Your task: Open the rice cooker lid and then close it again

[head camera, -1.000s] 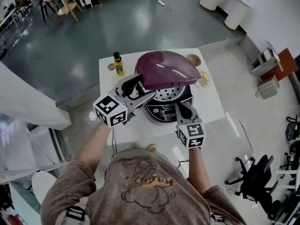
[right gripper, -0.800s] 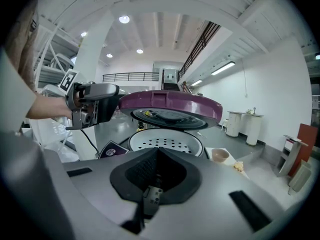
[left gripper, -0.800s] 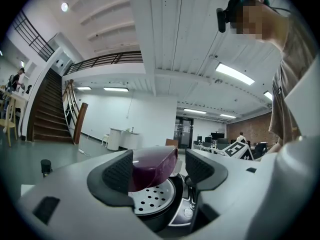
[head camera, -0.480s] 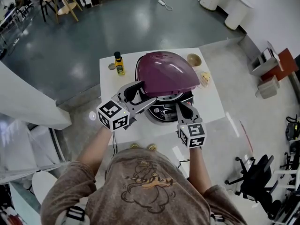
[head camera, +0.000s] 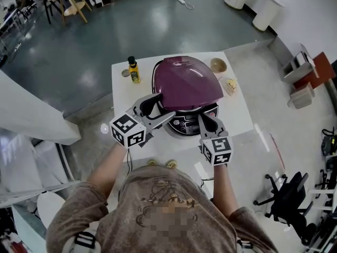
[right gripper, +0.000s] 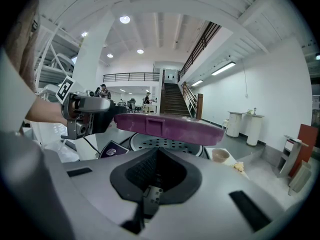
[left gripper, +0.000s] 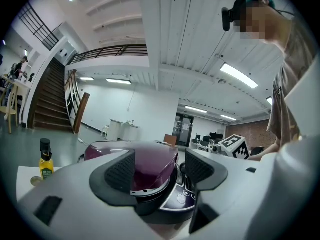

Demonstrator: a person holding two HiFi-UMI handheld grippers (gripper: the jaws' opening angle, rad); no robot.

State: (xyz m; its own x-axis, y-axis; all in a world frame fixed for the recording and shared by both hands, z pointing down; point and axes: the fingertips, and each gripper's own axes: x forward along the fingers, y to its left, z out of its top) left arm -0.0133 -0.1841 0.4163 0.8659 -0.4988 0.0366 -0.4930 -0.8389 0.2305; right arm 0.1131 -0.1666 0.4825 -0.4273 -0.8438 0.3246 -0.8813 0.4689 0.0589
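Head view looks down on a white tabletop (head camera: pixel 236 115) with the rice cooker (head camera: pixel 185 123) at its middle, the purple lid (head camera: pixel 187 83) hanging partly raised over a perforated inner plate (right gripper: pixel 167 144). At the lid's near left rim the left gripper (head camera: pixel 165 105) has its jaws spread wide with that rim showing in the gap, touching or not I can't tell. The right gripper (head camera: pixel 203 118), jaws pressed together on nothing, hovers at the cooker's front. A yellow bottle (head camera: pixel 134 71) stands near the far left corner and a small bowl (head camera: pixel 218 66) near the far right.
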